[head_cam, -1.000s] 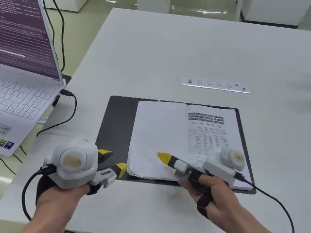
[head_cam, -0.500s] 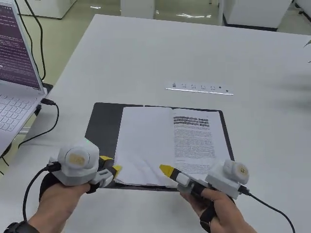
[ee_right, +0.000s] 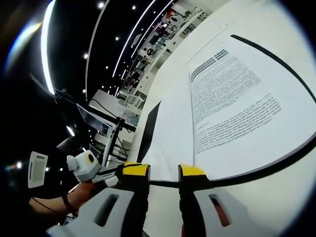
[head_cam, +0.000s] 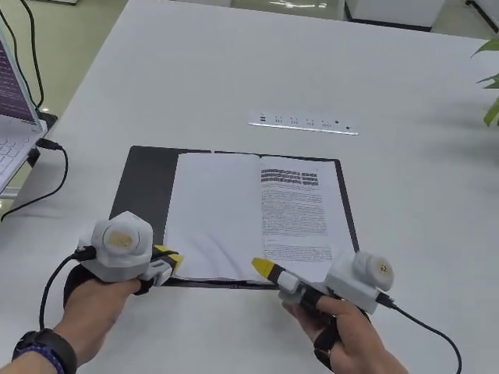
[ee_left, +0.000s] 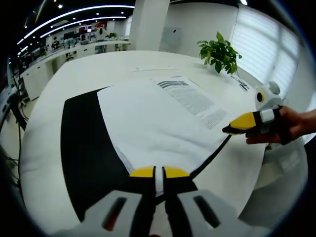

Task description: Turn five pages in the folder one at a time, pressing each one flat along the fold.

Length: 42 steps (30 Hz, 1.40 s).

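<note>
Jaws closed, left gripper [ee_left: 159,172] sits by the folder [head_cam: 140,195]; right gripper [head_cam: 263,269], parted, has slid nearward off the fold [head_cam: 260,210]: page [head_cam: 214,218] likely pressed.

It was an open-plan office or lab hall. A broad white table [head_cam: 195,70] carried a built-in socket strip [head_cam: 302,124], and an open laptop [head_cam: 9,109] with trailing cables [head_cam: 48,145] stood at its left edge. Beyond it ran rows of white desks [ee_left: 49,61] under long ceiling light strips [ee_left: 74,17] and small round downlights, with a white column [ee_left: 148,24], slatted window blinds [ee_left: 269,47] and a potted green plant [ee_left: 219,52] near the table's far side
</note>
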Tool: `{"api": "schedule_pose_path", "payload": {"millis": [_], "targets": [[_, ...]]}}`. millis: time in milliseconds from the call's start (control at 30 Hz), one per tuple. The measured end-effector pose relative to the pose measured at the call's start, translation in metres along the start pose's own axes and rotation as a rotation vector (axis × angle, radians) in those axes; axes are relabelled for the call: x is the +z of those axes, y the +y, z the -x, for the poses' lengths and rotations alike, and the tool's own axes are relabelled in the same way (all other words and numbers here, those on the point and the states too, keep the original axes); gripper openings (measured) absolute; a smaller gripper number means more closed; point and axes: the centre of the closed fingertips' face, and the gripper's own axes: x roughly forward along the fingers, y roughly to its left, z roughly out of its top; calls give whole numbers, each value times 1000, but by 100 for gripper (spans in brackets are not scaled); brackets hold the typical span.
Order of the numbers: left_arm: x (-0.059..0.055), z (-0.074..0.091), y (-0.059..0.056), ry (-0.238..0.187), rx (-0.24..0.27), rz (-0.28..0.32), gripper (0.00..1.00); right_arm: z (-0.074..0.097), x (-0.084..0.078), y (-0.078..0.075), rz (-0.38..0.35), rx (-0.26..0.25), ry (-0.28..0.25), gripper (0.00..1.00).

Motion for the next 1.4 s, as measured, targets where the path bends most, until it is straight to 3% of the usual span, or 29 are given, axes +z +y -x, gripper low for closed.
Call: {"api": "schedule_pose_path", "payload": {"millis": [267, 400, 467, 500, 567, 767, 867, 933, 1200, 1400], "targets": [[-7, -5, 7, 14, 6, 16, 0, 0, -3, -5, 2, -1, 7, 18], [-14, -6, 7, 42, 4, 5, 0, -2, -5, -6, 15, -2, 24, 16], [-22, -6, 6, 79, 4, -23, 0, -4, -4, -3, 20, 5, 28, 15], [-30, -7, 8, 120, 18, -63, 0, -6, -3, -2, 30, 9, 32, 14], [-26, -6, 8, 90, 17, -53, 0, -9, 0, 0, 48, 15, 37, 13], [-25, -1, 3, 56, 37, -53, 0, -22, 16, -1, 84, 27, 42, 9], [-24, -1, 5, 53, 37, -58, 0, -29, 25, -2, 98, 28, 42, 8], [-24, -2, 6, 55, 45, -6, 0, -35, 33, -4, 111, 30, 42, 7], [-25, -2, 9, 46, 54, 25, 0, -49, 55, -7, 144, 27, 32, 4], [-25, -4, 10, 54, 61, 18, 0, -59, 64, -12, 150, 21, 26, 2]]}}
